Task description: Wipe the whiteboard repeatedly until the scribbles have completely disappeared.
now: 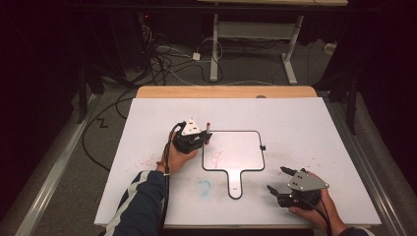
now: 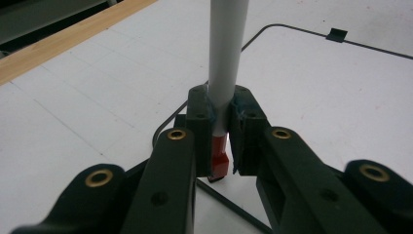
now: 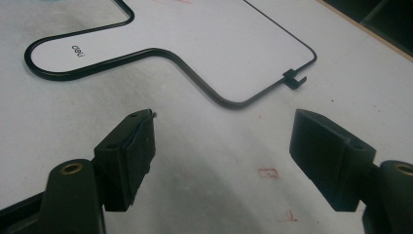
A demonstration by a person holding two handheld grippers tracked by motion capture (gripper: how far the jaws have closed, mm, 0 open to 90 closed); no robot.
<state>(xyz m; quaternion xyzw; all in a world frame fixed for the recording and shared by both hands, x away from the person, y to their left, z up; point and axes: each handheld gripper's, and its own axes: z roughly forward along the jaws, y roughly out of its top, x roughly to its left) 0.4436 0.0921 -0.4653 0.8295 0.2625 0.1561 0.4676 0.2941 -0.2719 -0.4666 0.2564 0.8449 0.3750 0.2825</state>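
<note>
A small paddle-shaped whiteboard (image 1: 241,147) with a black rim and a short handle lies mid-table, faint red scribble on it. My left gripper (image 1: 205,136) hovers at the board's upper left corner, shut on a white marker (image 2: 226,58) with a red end (image 2: 219,158); the marker stands roughly upright between the pads, one end showing above the gripper (image 1: 208,127). My right gripper (image 1: 281,180) rests open near the table's front right, jaws wide apart over bare white surface (image 3: 219,146), pointing toward the whiteboard (image 3: 204,44).
A white sheet (image 1: 314,132) covers the wooden table (image 1: 226,92). Red ink specks (image 1: 147,160) and a blue smudge (image 1: 204,187) mark the sheet. A black clip (image 1: 262,147) sits on the board's right rim. Cables and desk legs lie on the floor beyond.
</note>
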